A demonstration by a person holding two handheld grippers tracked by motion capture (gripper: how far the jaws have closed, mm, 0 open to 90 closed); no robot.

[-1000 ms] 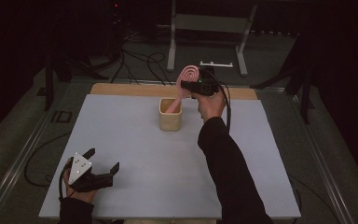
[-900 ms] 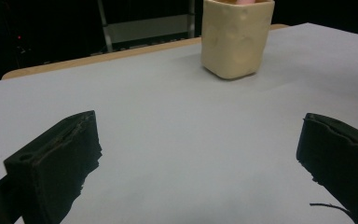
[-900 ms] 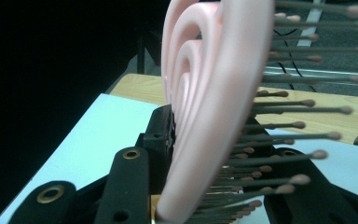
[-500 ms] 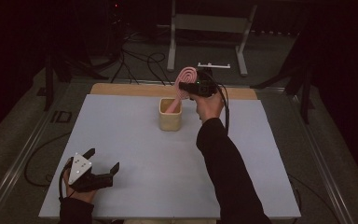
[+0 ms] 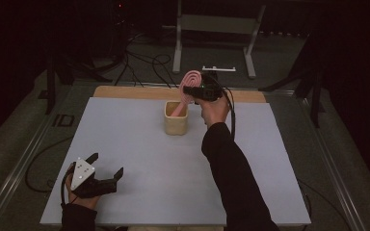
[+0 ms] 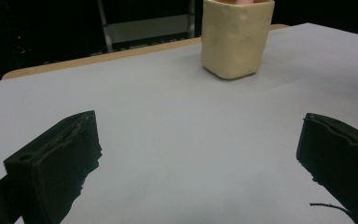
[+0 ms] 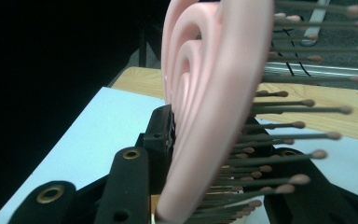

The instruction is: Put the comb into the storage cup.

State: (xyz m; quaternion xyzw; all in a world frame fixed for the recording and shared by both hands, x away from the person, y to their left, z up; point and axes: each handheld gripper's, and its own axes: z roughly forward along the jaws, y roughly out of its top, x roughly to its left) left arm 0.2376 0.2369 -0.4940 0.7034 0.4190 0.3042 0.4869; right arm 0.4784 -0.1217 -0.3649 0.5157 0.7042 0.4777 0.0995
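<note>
Right gripper [image 5: 189, 89] clamped on the head of a pink plastic bristle hairbrush [image 5: 189, 82] standing in a beige square cup [image 5: 176, 123]; left gripper [image 5: 107, 168] open, resting on the pale table [image 5: 270, 168].

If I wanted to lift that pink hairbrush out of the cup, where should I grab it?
Probably by the head. The hairbrush stands handle-down in the cup, so only the head sticks out. Come from the side and pinch it front to back, as the right gripper does now: one jaw on the smooth ridged back, one among the bristles.
</note>
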